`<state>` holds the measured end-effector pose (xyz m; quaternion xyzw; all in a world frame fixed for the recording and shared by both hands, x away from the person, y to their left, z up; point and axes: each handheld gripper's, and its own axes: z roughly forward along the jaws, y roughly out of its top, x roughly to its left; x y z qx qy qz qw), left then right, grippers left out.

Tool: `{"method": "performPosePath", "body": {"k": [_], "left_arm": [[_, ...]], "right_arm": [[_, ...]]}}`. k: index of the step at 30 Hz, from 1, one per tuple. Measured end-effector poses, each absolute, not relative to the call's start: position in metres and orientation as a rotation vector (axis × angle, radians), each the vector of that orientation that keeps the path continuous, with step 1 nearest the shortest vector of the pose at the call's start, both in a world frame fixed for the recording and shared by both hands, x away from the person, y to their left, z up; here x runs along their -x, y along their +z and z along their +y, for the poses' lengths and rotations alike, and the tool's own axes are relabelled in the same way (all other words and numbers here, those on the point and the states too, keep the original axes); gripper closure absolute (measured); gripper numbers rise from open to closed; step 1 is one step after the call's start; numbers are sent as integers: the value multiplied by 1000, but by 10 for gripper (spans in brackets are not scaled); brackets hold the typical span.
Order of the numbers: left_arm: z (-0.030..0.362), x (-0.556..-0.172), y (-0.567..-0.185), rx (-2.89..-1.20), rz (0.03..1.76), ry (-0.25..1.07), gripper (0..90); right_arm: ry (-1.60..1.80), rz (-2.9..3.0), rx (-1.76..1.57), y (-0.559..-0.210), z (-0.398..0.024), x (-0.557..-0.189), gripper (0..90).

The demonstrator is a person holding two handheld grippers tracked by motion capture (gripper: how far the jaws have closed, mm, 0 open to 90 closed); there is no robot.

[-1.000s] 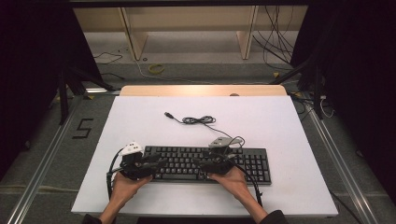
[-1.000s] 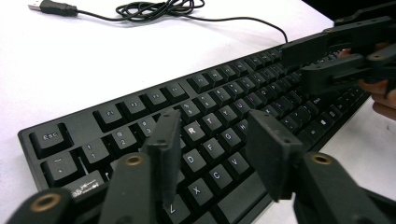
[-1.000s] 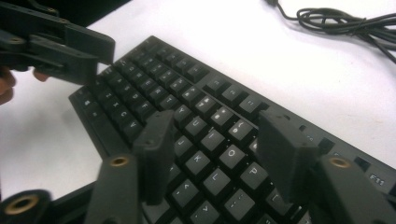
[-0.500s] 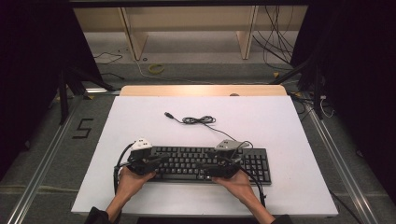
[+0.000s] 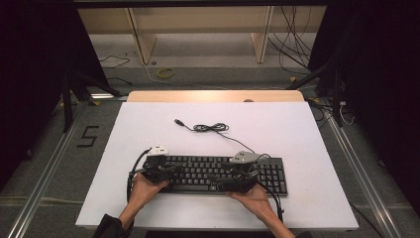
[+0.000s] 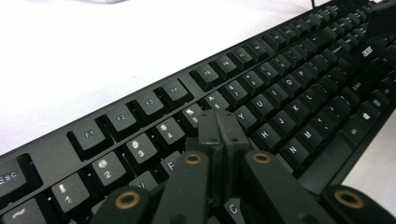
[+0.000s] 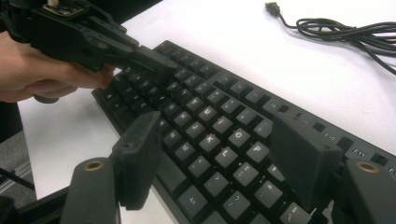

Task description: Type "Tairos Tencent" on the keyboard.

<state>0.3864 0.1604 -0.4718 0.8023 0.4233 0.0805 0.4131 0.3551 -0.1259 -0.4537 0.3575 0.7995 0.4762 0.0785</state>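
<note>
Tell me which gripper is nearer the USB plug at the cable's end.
Left. The left gripper sits over the keyboard's left end, almost directly below the USB plug; the right gripper sits over the middle keys, farther right.

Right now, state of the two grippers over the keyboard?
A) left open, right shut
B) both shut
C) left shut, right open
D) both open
C: in the left gripper view the left gripper has its jaws pressed together above the keyboard, while in the right gripper view the right gripper has its jaws spread wide apart with keys visible between them.
</note>
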Motion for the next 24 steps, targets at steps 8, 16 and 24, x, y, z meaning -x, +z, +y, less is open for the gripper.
{"method": "performPosePath", "body": {"k": [8, 16, 24], "left_arm": [[161, -389, -475, -2026, 1084, 206, 894], [159, -390, -477, -2036, 1086, 202, 895], [155, -388, -479, -2070, 1078, 234, 897]], "right_arm": [[1429, 2394, -1065, -453, -127, -353, 349], [1435, 2394, -1059, -452, -127, -350, 346], [1437, 2390, -1061, -451, -129, -349, 346]]}}
